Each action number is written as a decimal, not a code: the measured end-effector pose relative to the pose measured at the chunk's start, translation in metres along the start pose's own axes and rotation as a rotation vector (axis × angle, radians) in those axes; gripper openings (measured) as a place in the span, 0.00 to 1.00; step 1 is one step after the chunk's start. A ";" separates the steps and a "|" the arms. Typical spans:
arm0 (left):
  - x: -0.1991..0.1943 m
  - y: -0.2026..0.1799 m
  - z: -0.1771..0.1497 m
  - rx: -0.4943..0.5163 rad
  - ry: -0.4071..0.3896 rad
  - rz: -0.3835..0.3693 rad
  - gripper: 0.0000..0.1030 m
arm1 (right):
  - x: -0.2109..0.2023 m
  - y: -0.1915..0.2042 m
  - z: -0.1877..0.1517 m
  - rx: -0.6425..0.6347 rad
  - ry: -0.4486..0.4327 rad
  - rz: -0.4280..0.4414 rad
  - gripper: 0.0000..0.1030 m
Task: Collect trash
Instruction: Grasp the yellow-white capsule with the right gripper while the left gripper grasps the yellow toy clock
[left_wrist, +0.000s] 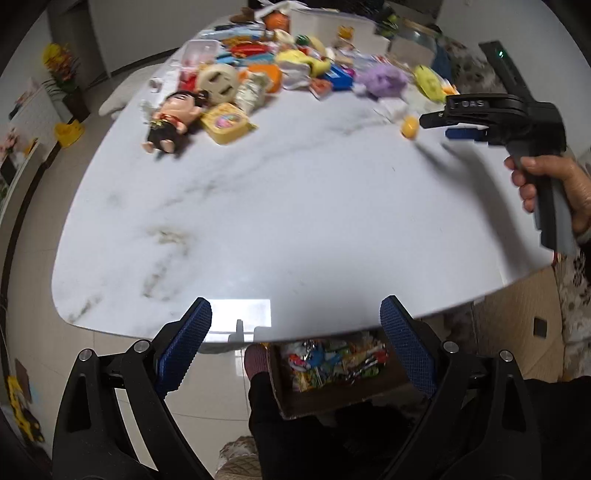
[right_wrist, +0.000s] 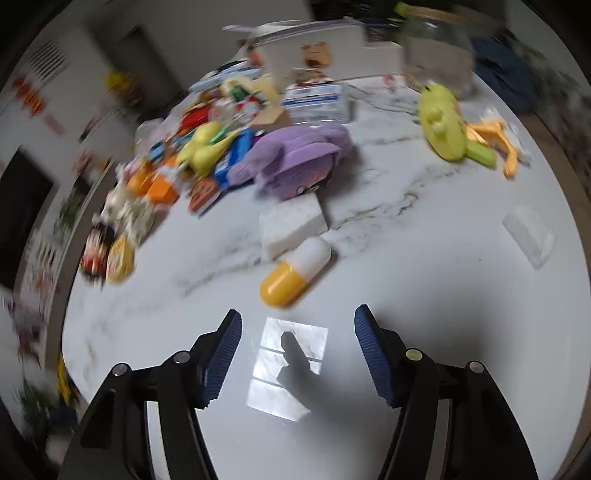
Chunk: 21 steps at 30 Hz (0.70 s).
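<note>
My left gripper (left_wrist: 295, 314) is open and empty over the near edge of the white marble table (left_wrist: 295, 206). Below that edge a cardboard box (left_wrist: 332, 398) holds several colourful wrappers (left_wrist: 332, 362). My right gripper (right_wrist: 297, 325) is open and empty above the table; it shows from the side in the left wrist view (left_wrist: 436, 120). A yellow-and-white capsule (right_wrist: 295, 271) lies just ahead of its fingers, also visible in the left wrist view (left_wrist: 410, 126). A white crumpled paper block (right_wrist: 291, 221) lies behind the capsule.
A pile of toys and packets crowds the far side: a doll (left_wrist: 170, 122), a yellow packet (left_wrist: 227, 122), a purple plush (right_wrist: 295, 162), a yellow-green plush (right_wrist: 443, 122), orange pieces (right_wrist: 495, 140). A clear plastic piece (right_wrist: 530, 230) lies at right. A white box (right_wrist: 314, 48) stands behind.
</note>
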<state>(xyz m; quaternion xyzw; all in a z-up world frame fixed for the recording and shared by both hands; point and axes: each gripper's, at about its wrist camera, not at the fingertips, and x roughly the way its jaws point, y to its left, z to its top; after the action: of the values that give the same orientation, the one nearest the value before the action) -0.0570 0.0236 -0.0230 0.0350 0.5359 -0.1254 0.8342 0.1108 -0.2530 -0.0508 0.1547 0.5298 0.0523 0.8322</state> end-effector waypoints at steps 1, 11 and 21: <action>0.000 0.004 0.002 -0.002 -0.005 0.000 0.88 | 0.004 0.007 -0.001 0.030 -0.006 -0.019 0.60; 0.019 0.036 0.047 -0.011 -0.040 0.012 0.88 | 0.037 0.029 0.003 -0.036 0.039 -0.195 0.23; 0.085 0.042 0.142 -0.107 -0.055 0.116 0.88 | -0.009 0.013 -0.058 -0.060 0.085 -0.072 0.22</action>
<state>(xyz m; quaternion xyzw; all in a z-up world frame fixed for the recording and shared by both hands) 0.1127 0.0226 -0.0434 0.0177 0.5160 -0.0488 0.8550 0.0553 -0.2307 -0.0615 0.1080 0.5680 0.0447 0.8147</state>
